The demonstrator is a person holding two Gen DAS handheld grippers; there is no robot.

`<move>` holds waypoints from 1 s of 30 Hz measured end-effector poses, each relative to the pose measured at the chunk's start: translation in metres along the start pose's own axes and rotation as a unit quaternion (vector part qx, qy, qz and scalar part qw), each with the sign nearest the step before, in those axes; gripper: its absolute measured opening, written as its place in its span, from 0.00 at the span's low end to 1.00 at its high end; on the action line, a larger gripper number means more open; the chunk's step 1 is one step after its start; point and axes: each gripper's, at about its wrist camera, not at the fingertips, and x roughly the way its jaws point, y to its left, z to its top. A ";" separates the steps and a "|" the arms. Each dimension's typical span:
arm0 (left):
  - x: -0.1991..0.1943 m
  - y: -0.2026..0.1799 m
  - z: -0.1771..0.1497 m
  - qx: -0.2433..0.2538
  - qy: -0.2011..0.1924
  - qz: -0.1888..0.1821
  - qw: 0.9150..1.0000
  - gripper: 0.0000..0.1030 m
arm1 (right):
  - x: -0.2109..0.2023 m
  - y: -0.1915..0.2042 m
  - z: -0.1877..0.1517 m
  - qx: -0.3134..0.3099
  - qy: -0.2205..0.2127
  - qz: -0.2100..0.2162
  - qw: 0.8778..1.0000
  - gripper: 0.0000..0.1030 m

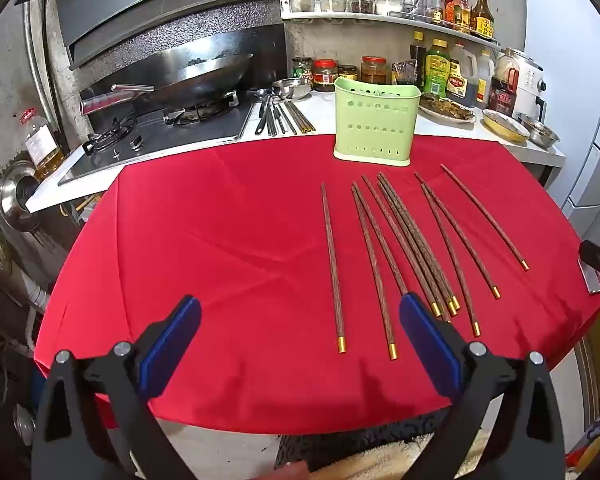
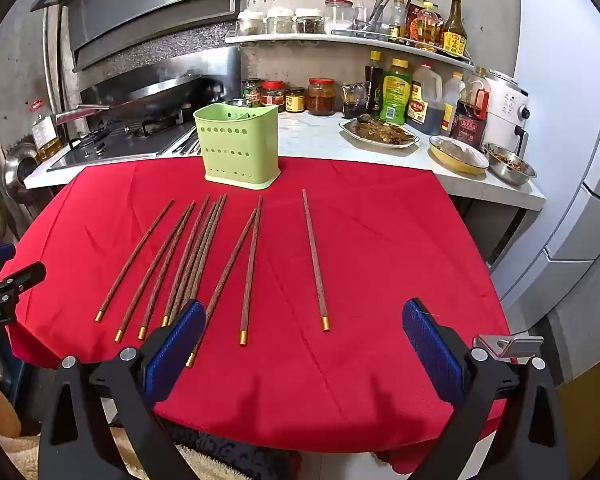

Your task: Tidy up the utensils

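Several brown wooden chopsticks [image 1: 410, 240] with gold end caps lie fanned out on a red tablecloth [image 1: 220, 240]; the right wrist view shows the same chopsticks [image 2: 198, 256] spread over the cloth [image 2: 380, 248]. A pale green perforated utensil holder [image 1: 376, 120] stands upright at the cloth's far edge, also the holder [image 2: 238, 146] in the right wrist view. My left gripper [image 1: 300, 312] hovers wide open above the near ends of the leftmost chopsticks, holding nothing. My right gripper [image 2: 304, 320] is wide open too, over the near end of the rightmost chopstick [image 2: 315, 266].
Behind the cloth runs a white counter [image 2: 312, 132] with a gas stove [image 1: 172, 128], a wok [image 1: 196, 76], metal utensils [image 1: 280, 116], jars, sauce bottles, plates of food [image 2: 380, 130] and bowls. A white appliance [image 2: 504, 108] stands at the right. The table's near edge drops off below the grippers.
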 end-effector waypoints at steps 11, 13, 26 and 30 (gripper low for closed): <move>-0.005 -0.002 0.001 0.000 0.000 0.001 1.000 0.94 | 0.004 0.002 0.000 -0.005 -0.003 -0.002 1.000 0.95; -0.006 -0.002 0.002 0.000 -0.001 0.001 1.000 0.94 | 0.003 0.001 0.000 -0.005 -0.003 -0.002 1.000 0.95; -0.005 -0.004 0.007 0.001 -0.001 0.001 1.000 0.94 | 0.002 0.003 -0.001 -0.005 -0.004 0.002 1.000 0.95; -0.003 -0.002 0.005 0.001 -0.001 0.000 1.000 0.94 | 0.001 0.002 0.001 -0.005 -0.004 0.002 1.000 0.95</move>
